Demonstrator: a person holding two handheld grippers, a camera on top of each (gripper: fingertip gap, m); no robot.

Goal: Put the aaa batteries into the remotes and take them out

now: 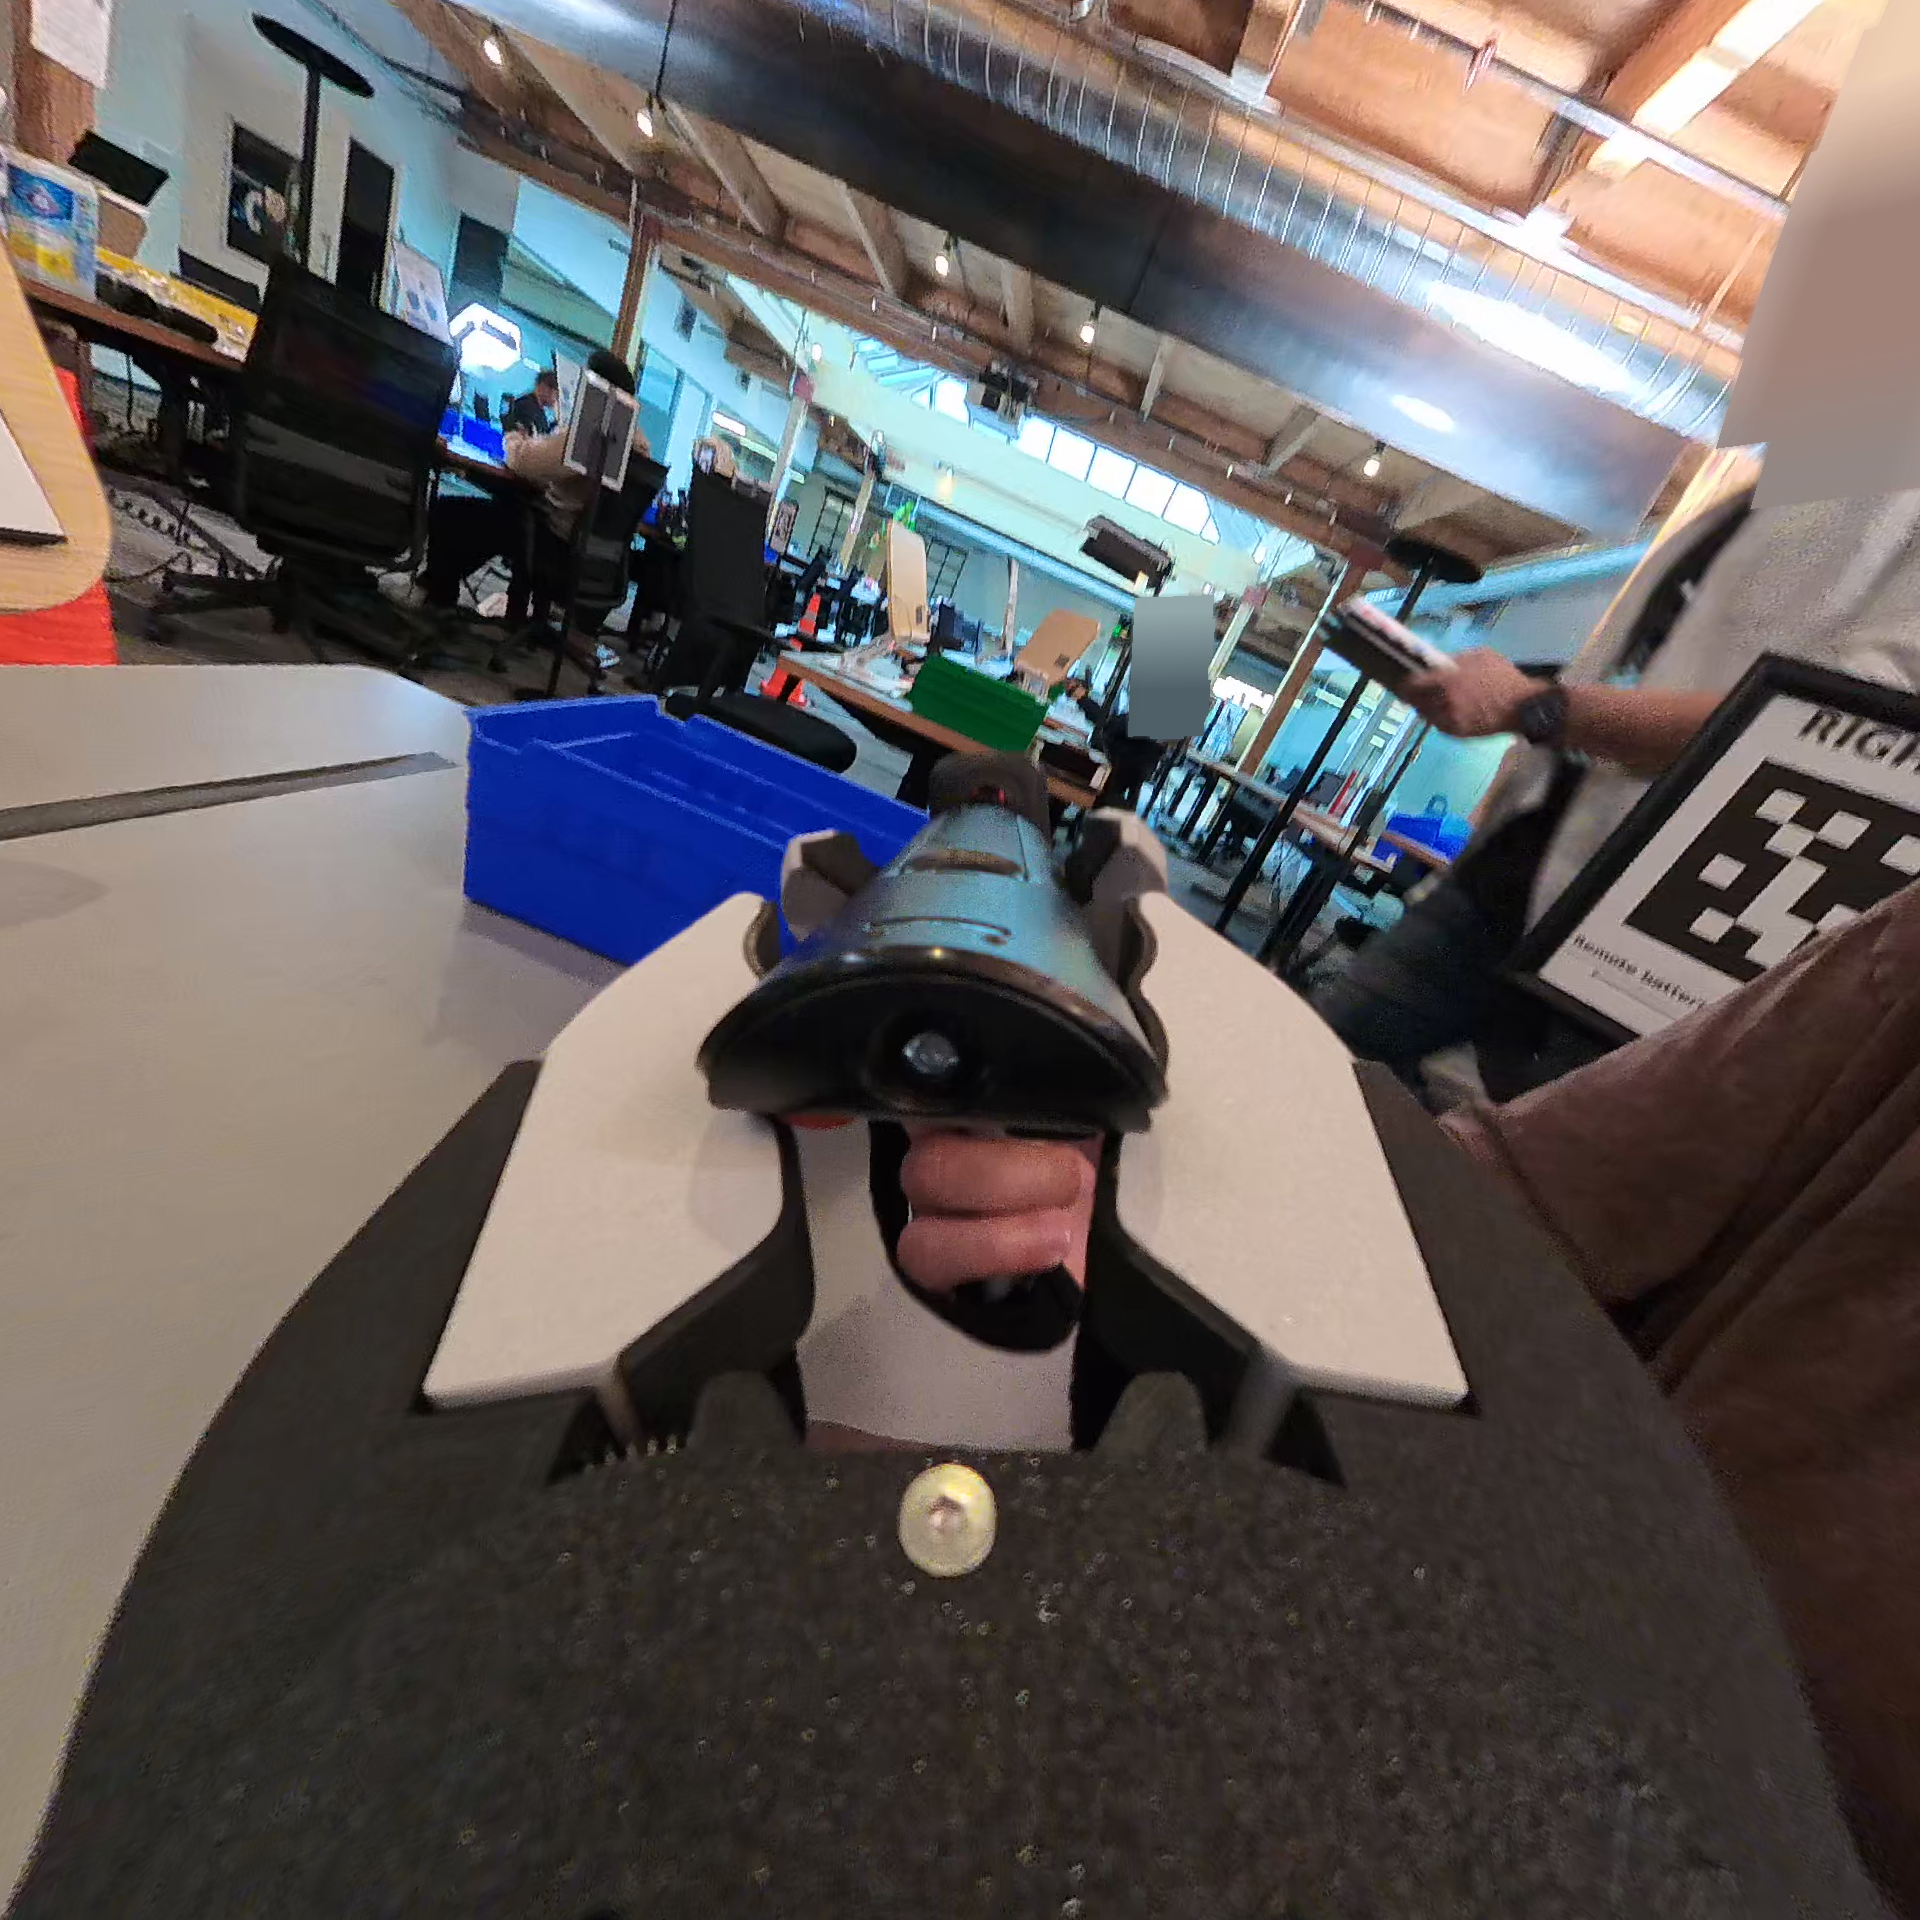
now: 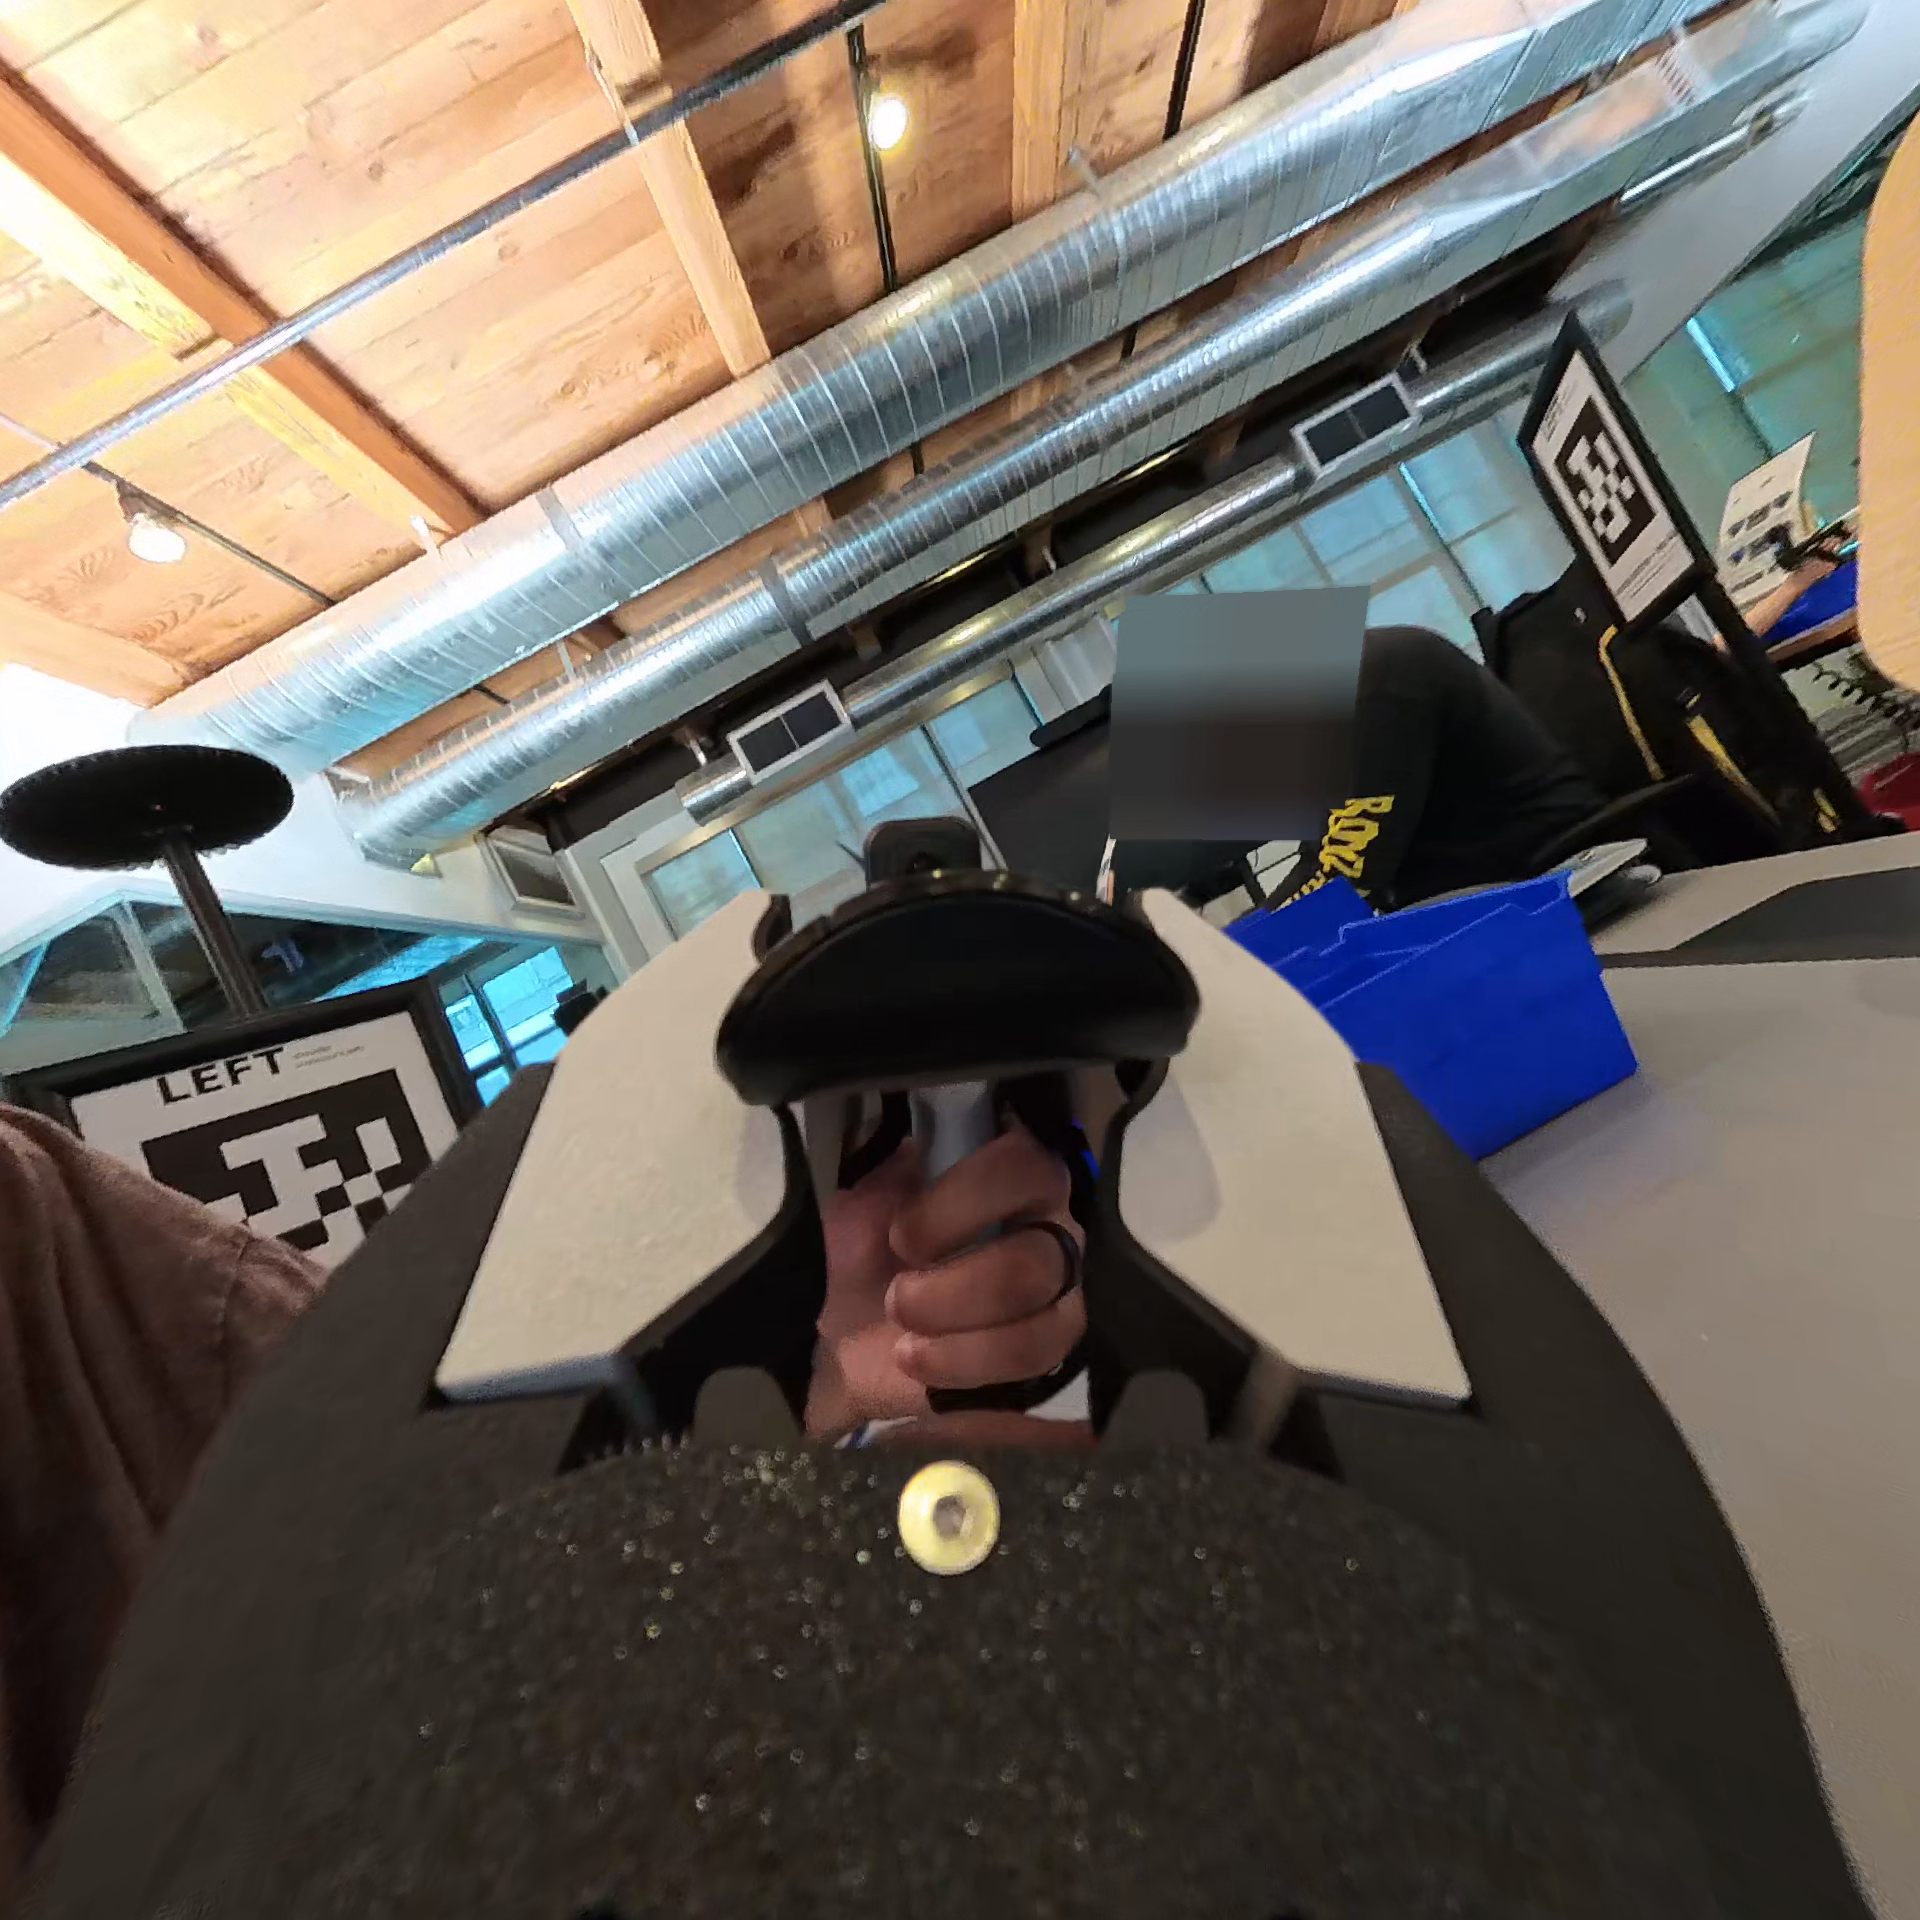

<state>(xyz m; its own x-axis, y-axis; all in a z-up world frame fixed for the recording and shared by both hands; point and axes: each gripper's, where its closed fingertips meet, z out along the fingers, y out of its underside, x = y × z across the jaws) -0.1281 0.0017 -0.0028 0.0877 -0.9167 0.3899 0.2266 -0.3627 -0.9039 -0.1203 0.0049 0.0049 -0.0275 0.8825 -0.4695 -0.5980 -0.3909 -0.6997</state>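
Grippers face to face, batteries unseen

Left gripper and right gripper point at each other, jaws apart, holding nothing. Beyond them a blue bin sits on the bench. Batteries and remotes are out of view. Batteries are likely light, slick and prone to roll, so pinch mid-barrel.
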